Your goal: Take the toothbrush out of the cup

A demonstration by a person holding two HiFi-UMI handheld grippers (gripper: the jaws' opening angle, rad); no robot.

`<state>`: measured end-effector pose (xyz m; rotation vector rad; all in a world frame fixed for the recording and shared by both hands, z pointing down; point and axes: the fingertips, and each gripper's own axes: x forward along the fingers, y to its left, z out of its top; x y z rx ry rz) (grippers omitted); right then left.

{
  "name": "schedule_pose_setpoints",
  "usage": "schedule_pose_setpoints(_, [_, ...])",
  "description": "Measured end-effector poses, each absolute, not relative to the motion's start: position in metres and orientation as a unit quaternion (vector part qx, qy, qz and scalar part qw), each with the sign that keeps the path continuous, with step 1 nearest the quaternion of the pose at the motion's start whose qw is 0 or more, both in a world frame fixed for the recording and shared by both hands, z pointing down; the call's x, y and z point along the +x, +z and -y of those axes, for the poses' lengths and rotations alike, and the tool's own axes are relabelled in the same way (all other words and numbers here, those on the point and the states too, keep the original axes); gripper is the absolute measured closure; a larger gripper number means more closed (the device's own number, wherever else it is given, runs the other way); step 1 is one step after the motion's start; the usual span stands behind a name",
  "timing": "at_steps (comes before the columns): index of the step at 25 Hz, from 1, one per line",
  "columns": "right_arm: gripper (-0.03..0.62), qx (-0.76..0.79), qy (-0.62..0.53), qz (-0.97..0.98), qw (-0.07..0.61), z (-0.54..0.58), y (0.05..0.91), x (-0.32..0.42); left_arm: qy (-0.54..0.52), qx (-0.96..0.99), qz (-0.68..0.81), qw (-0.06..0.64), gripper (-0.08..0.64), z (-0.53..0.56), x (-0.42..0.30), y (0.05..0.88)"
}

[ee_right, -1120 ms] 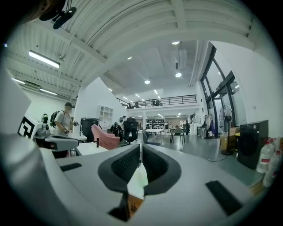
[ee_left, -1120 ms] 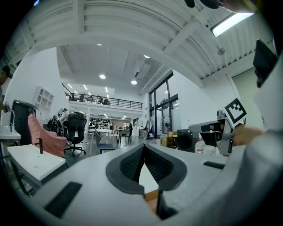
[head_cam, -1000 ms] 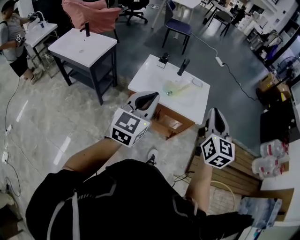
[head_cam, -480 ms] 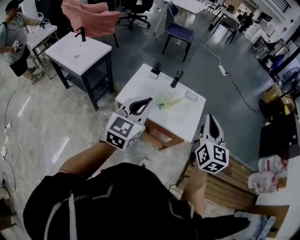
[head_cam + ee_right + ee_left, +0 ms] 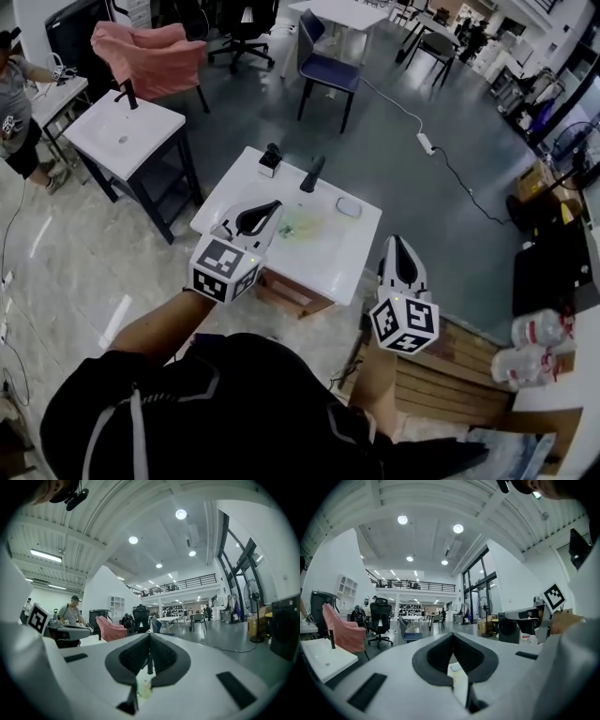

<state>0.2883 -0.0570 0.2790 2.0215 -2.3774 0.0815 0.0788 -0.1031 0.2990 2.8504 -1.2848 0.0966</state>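
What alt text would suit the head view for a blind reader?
Seen from above, a person holds the left gripper and right gripper, both shut and empty, towards a white table bearing a greenish cup and a black faucet.

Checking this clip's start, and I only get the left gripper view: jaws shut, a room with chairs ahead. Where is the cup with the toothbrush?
Observer: The head view shows a clear greenish cup on the white table ahead of the person. It is too small to tell whether a toothbrush is in it.
Operator: Is either gripper on it?
Observer: No. The left gripper and the right gripper are both apart from it, on the person's side.
Operator: And the right jaws?
Observer: The right gripper view shows them together, with nothing between them.
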Motion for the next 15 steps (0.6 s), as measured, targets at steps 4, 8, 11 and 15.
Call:
schedule_pose_setpoints(4, [0.586,0.634,0.015,0.772,0.032,0.071,0.286,0.296,0.036,0.914,0.405,0.003,0.555,0.120,0.097,0.304])
schedule_pose_setpoints(8, [0.586,0.636,0.020,0.770,0.040,0.087,0.296,0.294,0.035,0.917,0.397,0.003,0.555,0.140,0.098,0.306])
schedule_pose_setpoints(11, [0.586,0.651,0.023,0.758,0.037,0.101,0.301,0.297,0.032,0.919,0.392,0.007,0.555,0.158,0.094,0.312])
schedule_pose_setpoints(15, [0.584,0.668,0.028,0.743,0.033,0.118,0.309,0.284,0.041,0.926,0.374,0.012,0.555,0.184,0.074,0.324])
